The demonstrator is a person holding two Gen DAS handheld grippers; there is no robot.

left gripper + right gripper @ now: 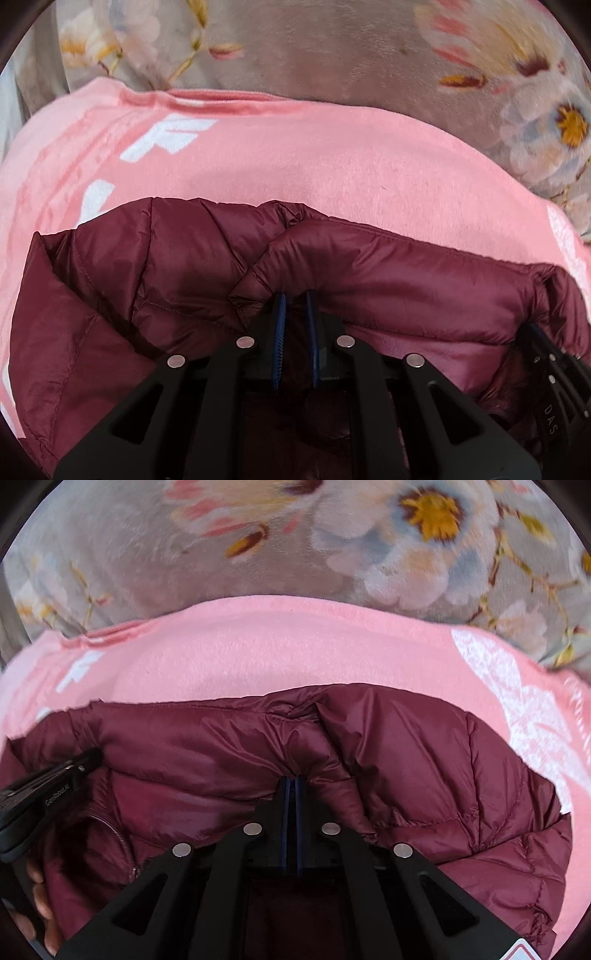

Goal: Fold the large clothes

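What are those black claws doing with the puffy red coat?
A person is folding a dark red puffy jacket with a pinching tool in each hand. The left gripper and the right gripper each pinch a fold of it. The jacket is over a pink sweatshirt lying on a flowery blanket.

1. Beyond the jacket, open pink cloth is seen, unobstructed up to the floral blanket.
2. Right of the jacket, only flat pink cloth is found.
3. Passage at the jacket's near edge is blocked by both grippers.
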